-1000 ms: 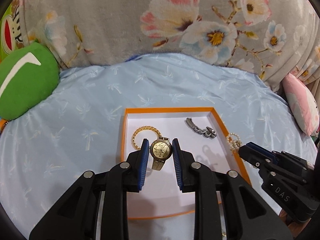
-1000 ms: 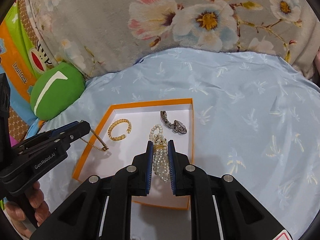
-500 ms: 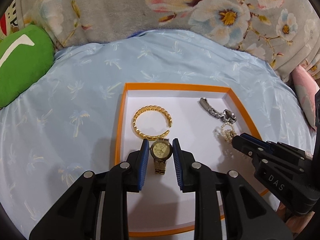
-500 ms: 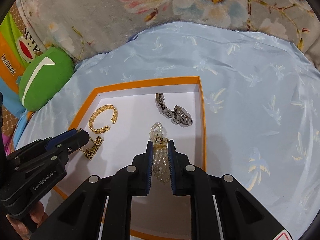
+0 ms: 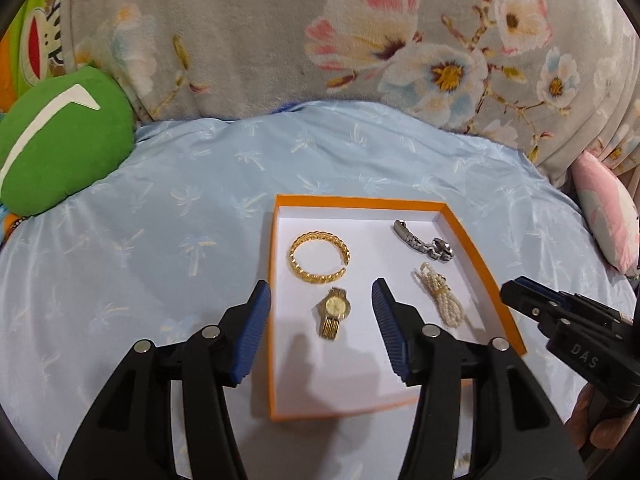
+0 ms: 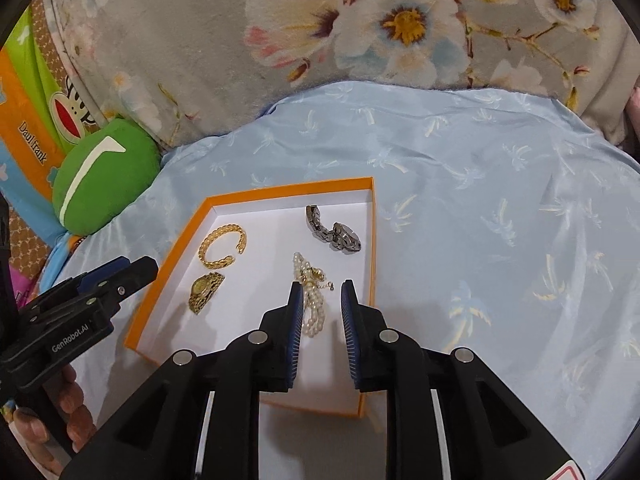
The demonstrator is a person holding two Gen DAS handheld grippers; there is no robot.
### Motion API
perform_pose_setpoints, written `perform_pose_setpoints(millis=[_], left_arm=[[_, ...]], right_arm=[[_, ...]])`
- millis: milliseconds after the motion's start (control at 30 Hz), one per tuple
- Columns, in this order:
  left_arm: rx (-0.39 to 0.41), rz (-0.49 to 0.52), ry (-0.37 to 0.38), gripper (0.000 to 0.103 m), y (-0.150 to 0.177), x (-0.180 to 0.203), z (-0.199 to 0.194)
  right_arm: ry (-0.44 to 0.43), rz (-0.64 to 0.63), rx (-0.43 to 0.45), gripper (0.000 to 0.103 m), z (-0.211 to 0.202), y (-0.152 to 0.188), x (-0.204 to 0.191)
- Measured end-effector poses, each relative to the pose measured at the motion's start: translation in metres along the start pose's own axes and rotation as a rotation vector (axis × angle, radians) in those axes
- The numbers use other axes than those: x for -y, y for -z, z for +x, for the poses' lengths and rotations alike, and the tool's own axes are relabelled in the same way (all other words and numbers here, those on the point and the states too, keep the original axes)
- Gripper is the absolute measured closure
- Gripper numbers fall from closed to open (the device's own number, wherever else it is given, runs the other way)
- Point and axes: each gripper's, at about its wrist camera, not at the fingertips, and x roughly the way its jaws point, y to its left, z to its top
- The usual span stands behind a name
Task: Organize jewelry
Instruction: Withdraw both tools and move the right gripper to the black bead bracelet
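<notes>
An orange box [image 5: 273, 264] with a white floor lies on the blue bedspread; it also shows in the right wrist view [image 6: 172, 256]. Inside lie a gold bangle [image 5: 319, 256], a gold watch [image 5: 335, 312], a silver watch [image 5: 424, 240] and a pearl bracelet [image 5: 440, 300]. My left gripper [image 5: 320, 320] is open, its jaws wide either side of the gold watch, above it. My right gripper [image 6: 320, 312] is open just above the pearl bracelet [image 6: 312, 300], which lies on the box floor.
A green cushion [image 5: 60, 144] sits at the left. A floral blanket [image 5: 360, 40] rises behind the bed. A pink pillow [image 5: 608, 216] lies at the right. Blue bedspread [image 6: 480, 220] surrounds the box.
Both grippers opened. The gold watch and the pearl bracelet were let go and now lie on the box floor. Both grippers pulled back a little.
</notes>
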Motion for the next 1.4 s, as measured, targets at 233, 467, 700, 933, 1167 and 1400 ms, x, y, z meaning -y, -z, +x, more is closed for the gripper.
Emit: perform_pose_setpoints(millis=[233, 467, 700, 933, 1167, 1400], left_arm=[[-0.014, -0.014, 0.018, 0.052, 0.038, -0.009, -0.054], [-0.052, 0.019, 0.008, 0.052, 0.091, 0.003, -0.084], [-0.114, -0.003, 0.039, 0.052, 0.129, 0.011, -0.088], [-0.119, -0.001, 0.029, 0.052, 0.141, 0.012, -0.092], [-0.148, -0.019, 0.023, 0.052, 0.151, 0.008, -0.087], [-0.150, -0.047, 0.032, 0.052, 0.150, 0.002, -0.086]], right_arm=[[0.025, -0.020, 0.029, 0.071, -0.062, 0.048, -0.003], [0.034, -0.024, -0.007, 0.071, -0.093, 0.103, -0.010], [0.001, -0.012, -0.057, 0.071, -0.099, 0.141, -0.023], [-0.016, -0.007, -0.081, 0.071, -0.093, 0.150, -0.031], [-0.024, 0.002, -0.102, 0.071, -0.087, 0.154, -0.035], [-0.039, 0.014, -0.117, 0.071, -0.067, 0.137, -0.043]])
